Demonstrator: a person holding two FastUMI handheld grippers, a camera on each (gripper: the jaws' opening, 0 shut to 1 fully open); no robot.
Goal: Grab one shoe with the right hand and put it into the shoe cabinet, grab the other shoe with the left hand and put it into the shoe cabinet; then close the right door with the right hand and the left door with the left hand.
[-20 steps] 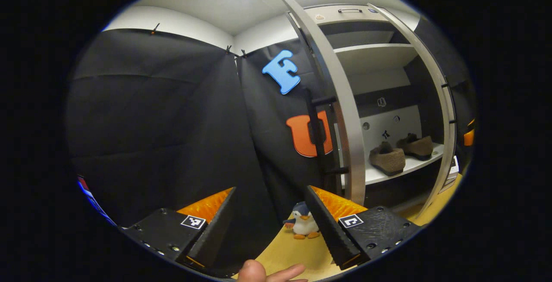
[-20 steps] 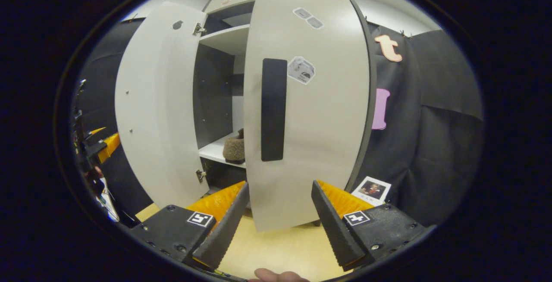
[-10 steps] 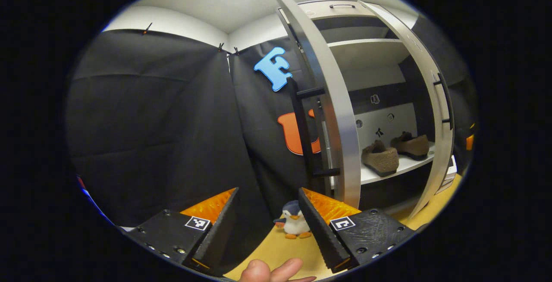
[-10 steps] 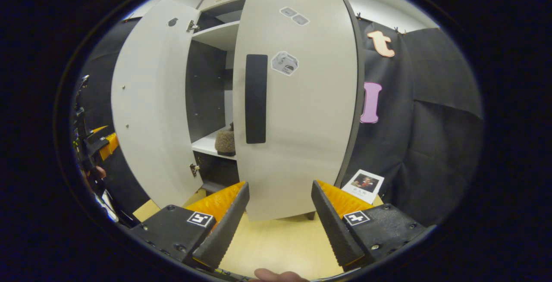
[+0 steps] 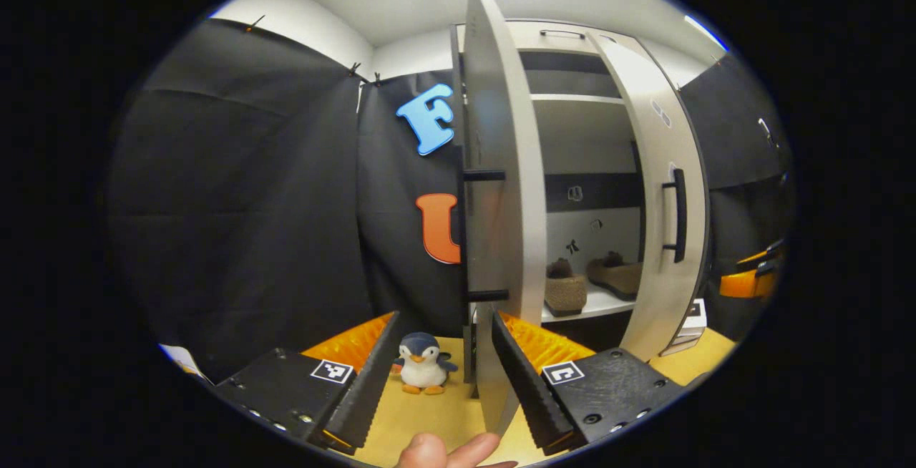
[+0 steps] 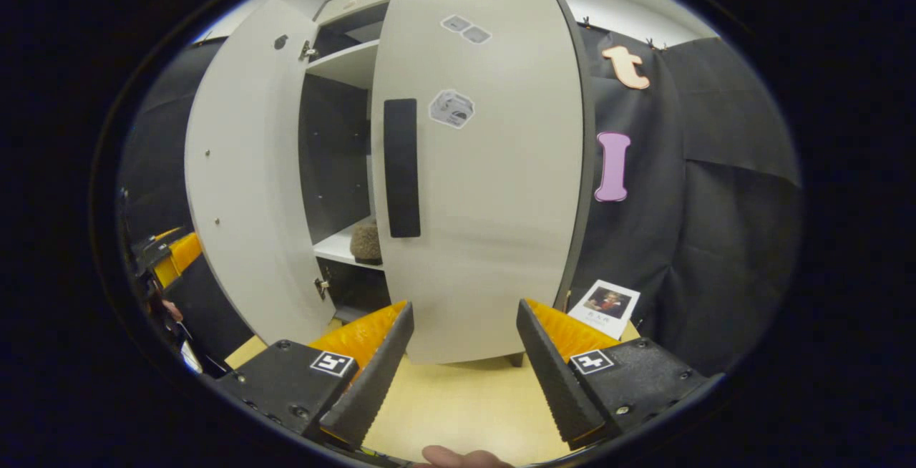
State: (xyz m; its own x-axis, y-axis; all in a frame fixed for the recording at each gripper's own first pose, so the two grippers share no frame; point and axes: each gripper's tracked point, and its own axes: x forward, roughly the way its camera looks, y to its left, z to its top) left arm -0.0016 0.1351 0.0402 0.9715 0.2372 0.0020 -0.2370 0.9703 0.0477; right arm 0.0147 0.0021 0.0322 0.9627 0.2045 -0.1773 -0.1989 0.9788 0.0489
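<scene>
The left gripper had its fingers spread wide and empty, gripping nothing. Between them, farther off, stood the lower edge of the left door of the shoe cabinet, seen nearly edge-on; whether the right-hand finger touched that edge could not be told. A small toy penguin sat on the yellow floor just beside the door's foot, in the gap between the fingers. A fingertip of the person's hand showed at the bottom of the left gripper view.

The right gripper was likewise released, its fingers well apart and touching nothing. It faced the outer side of the right door, which was partly closed and carried a dark upright handle and a few stickers. A small photo card leaned by the black cloth wall near the door's foot.

Both shoes lay inside the cabinet, on a white shelf. In the left gripper view the nearer shoe was brown and fuzzy, with its rounded end toward the camera, and the second shoe lay just beside it, deeper in and to the right, side-on. In the right gripper view one shoe end peeked out through the gap between the two doors. The left door stood open, well away from the cabinet front.
</scene>
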